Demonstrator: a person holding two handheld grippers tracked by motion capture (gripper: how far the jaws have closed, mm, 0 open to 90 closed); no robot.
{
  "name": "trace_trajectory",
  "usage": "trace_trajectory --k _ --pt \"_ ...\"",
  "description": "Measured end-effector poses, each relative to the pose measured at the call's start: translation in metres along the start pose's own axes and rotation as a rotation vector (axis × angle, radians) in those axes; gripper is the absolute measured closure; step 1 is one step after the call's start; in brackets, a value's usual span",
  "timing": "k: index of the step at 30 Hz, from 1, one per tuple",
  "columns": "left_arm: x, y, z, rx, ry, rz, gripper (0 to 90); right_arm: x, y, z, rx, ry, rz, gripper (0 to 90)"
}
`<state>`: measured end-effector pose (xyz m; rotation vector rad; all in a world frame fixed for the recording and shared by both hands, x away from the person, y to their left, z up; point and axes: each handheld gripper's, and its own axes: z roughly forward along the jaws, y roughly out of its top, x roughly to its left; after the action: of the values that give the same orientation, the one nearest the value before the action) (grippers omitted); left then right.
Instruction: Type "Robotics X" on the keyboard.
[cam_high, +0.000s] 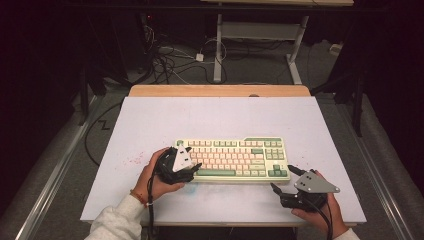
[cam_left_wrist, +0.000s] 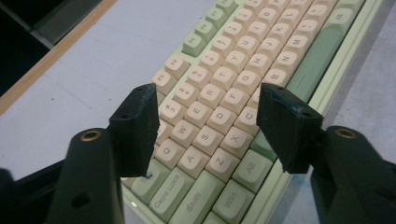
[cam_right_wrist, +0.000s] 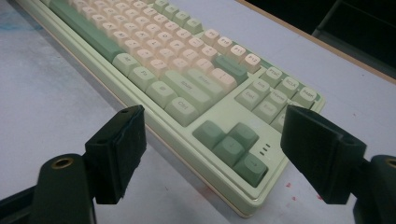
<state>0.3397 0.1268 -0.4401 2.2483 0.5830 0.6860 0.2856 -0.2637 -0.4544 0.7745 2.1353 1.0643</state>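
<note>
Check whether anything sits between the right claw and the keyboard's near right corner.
Nothing visible does. The open right claw faces the arrow-key corner of the pale green and cream mechanical keyboard over bare white tabletop.

Table (cam_high: 150, 125) lit bright & even from above, surroundings near black. High view soft, low-res. Gripper views sharp on keyboard (cam_left_wrist: 224, 93) mid-frame; far keys, near edges blur.

A white table (cam_high: 150, 125) fills the middle, its wooden far edge (cam_high: 220, 90) up at twelve o'clock; faint red specks (cam_high: 134, 161) dot the surface at nine o'clock; beyond it, tangled cables (cam_high: 170, 57) sprawl at eleven o'clock beside white desk legs (cam_high: 218, 50).
</note>
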Motion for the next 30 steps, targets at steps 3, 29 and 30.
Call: trace_trajectory --k 3,29,30 --pt "0.0 -0.006 -0.004 -0.004 0.02 -0.008 29.9 0.0 0.0 0.0 0.001 0.0 -0.001 22.7" --pt "0.004 -0.06 -0.022 0.052 0.085 -0.062 17.8 -0.005 0.004 0.004 0.005 0.018 0.007 41.8" --pt "0.004 -0.061 -0.022 0.055 0.084 -0.063 17.8 -0.006 0.006 0.005 0.007 0.028 0.013 47.2"
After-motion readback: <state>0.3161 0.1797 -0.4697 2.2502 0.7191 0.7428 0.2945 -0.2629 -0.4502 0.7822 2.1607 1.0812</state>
